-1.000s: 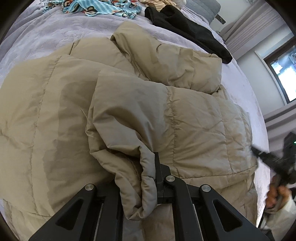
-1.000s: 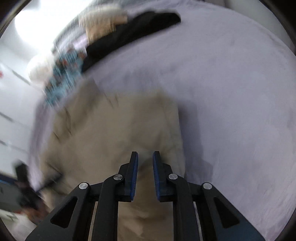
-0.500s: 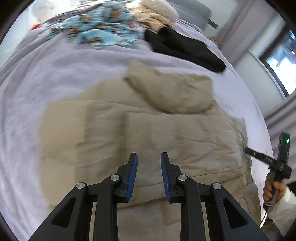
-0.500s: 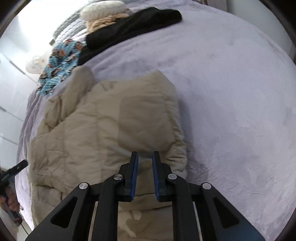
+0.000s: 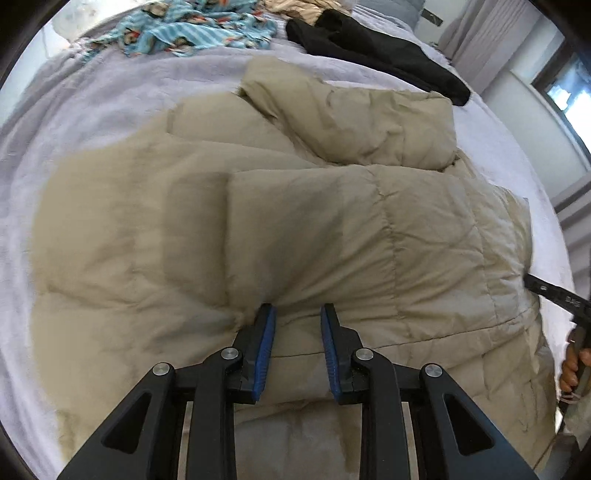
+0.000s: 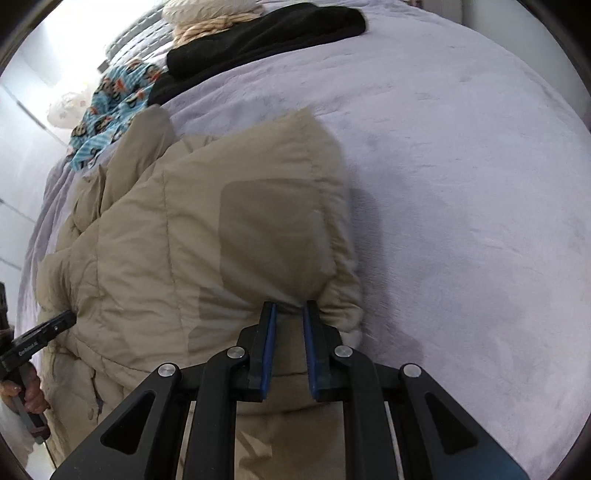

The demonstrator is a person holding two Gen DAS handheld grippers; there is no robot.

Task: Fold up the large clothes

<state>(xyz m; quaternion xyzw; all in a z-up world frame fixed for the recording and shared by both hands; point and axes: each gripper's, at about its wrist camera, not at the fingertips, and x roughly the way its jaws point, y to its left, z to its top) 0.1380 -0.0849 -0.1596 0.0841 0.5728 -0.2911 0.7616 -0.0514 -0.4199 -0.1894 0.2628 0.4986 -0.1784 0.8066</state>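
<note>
A large beige puffer jacket [image 5: 295, 206] lies spread on the lilac bed, with one sleeve folded across its top and another fold lying over the middle. My left gripper [image 5: 297, 312] is open and empty, its tips just above the lower edge of the folded layer. In the right wrist view the jacket [image 6: 207, 236] fills the left half. My right gripper [image 6: 289, 308] is open and empty, close over the gathered cuff at the jacket's right edge. Each gripper shows at the edge of the other's view.
A black garment [image 5: 373, 48] and a blue patterned cloth [image 5: 192, 26] lie at the far end of the bed [image 6: 461, 184]. A cream knit item [image 6: 207, 14] lies by the black garment. A window and curtains stand at the right.
My left gripper let go of the jacket fold it held and now hangs open over the flattened layer. My right gripper has moved closer to the jacket's right edge.
</note>
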